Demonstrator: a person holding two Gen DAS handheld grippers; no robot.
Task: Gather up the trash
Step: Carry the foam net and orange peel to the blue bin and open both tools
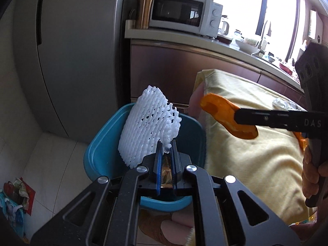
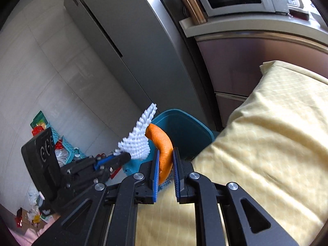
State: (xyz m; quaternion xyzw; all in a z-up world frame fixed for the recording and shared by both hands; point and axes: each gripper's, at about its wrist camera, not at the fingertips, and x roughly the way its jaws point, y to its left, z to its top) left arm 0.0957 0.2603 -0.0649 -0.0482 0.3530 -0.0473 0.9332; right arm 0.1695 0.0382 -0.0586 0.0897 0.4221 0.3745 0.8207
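My left gripper (image 1: pixel 166 146) is shut on a white foam fruit net (image 1: pixel 147 127) and holds it over the blue trash bin (image 1: pixel 102 153). My right gripper (image 2: pixel 166 155) is shut on a curved piece of orange peel (image 2: pixel 162 145), held above the table edge beside the bin (image 2: pixel 184 127). In the left wrist view the right gripper (image 1: pixel 237 115) comes in from the right with the peel (image 1: pixel 223 112). In the right wrist view the left gripper (image 2: pixel 128 155) shows at the left with the net (image 2: pixel 139 141).
A table under a yellow cloth (image 1: pixel 256 143) stands right of the bin, with a crumpled clear wrapper (image 1: pixel 279 103) on it. A grey fridge (image 1: pixel 71 61) and a counter with a microwave (image 1: pixel 184 14) stand behind. Bags and baskets (image 2: pixel 51 143) lie on the tiled floor.
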